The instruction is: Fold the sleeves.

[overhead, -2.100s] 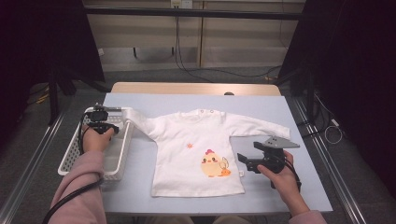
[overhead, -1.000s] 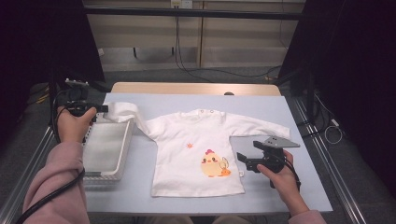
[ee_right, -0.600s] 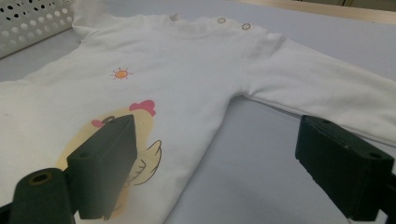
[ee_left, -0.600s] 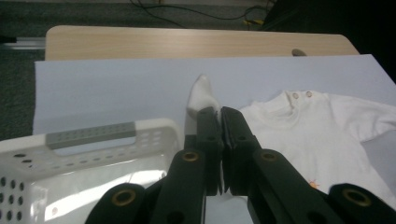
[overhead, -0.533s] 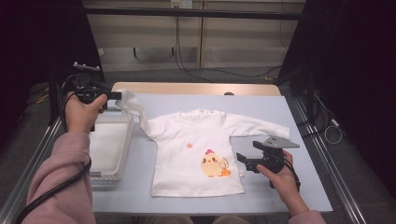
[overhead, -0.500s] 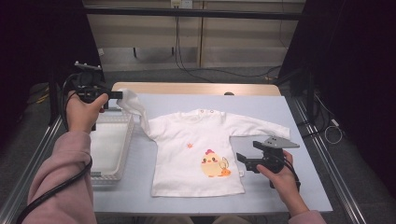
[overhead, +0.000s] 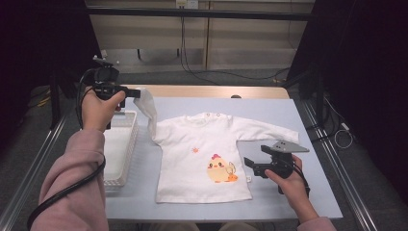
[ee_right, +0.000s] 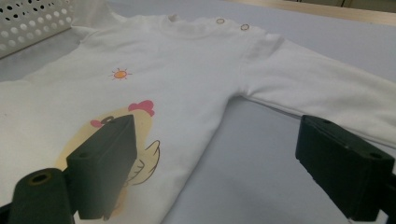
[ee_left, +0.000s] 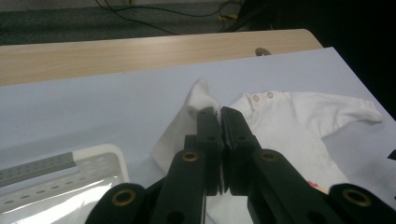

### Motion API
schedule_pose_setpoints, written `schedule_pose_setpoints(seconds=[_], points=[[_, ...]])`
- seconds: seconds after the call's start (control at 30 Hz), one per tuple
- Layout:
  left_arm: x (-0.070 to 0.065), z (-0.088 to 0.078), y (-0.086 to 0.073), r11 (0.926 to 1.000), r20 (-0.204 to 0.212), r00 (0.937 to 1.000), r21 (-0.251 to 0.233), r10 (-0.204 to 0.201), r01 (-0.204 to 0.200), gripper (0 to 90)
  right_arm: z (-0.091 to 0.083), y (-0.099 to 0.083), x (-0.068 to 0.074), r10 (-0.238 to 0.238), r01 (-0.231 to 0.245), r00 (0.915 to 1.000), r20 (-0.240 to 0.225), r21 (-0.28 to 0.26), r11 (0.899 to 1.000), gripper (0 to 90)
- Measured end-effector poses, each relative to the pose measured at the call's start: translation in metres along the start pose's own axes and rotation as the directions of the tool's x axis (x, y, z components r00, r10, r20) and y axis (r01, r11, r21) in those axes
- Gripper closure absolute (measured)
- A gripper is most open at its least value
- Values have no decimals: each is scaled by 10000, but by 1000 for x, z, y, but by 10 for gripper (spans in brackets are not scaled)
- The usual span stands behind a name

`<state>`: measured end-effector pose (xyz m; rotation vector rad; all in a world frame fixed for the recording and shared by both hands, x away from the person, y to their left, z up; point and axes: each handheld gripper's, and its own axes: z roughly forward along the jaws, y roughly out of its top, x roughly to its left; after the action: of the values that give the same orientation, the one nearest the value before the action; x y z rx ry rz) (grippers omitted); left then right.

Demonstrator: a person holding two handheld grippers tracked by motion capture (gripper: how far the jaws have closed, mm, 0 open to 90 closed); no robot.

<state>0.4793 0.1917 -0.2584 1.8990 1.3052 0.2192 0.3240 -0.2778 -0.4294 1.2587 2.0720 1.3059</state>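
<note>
On the counter (overhead: 298, 115) lies a small white shirt (overhead: 202, 159) with a yellow chick on the front. It lies flat near the middle, front side up. One sleeve (overhead: 148, 109) is lifted off the counter. The left gripper (overhead: 132, 92) holds the end of that sleeve, with its jaws pinched shut on the cloth. In the left gripper view the sleeve (ee_left: 189, 122) hangs down from the closed jaws like a little tent. The other sleeve lies flat, stretched out to the far side of the shirt.

The right gripper (overhead: 251, 166) rests beside the shirt, near the bottom hem. Its jaws stand wide apart with nothing between them.

The job now looks like folding the sleeve over onto the shirt. To do it well, the left gripper should carry the sleeve across slowly and lay it flat on the chest, with no twist. The right gripper could press the shirt body down so it does not slide.

A white basket (overhead: 126, 144) sits just beside the shirt, under the lifted sleeve. The sleeve should not catch on its rim. Past the shirt's collar the counter has plenty of open room.
</note>
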Motion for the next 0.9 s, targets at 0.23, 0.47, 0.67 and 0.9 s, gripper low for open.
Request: schedule_pose_setpoints(seconds=[0.23,0.47,0.67,0.9], points=[[-16,8,3,9994,202,9993,158,313,-316,871,1,1,1,-12,12,10000,-39,-24,10000,127],[-31,13,9,9985,387,9981,245,482,-491,871,0,1,1,-53,52,10000,-35,-34,10000,127],[-42,16,17,9973,405,9970,299,652,-665,871,0,1,1,-11,11,10000,-61,-56,10000,126],[-57,17,31,9961,444,9957,291,817,-831,872,0,2,1,30,-31,10000,-85,-115,9999,127]])
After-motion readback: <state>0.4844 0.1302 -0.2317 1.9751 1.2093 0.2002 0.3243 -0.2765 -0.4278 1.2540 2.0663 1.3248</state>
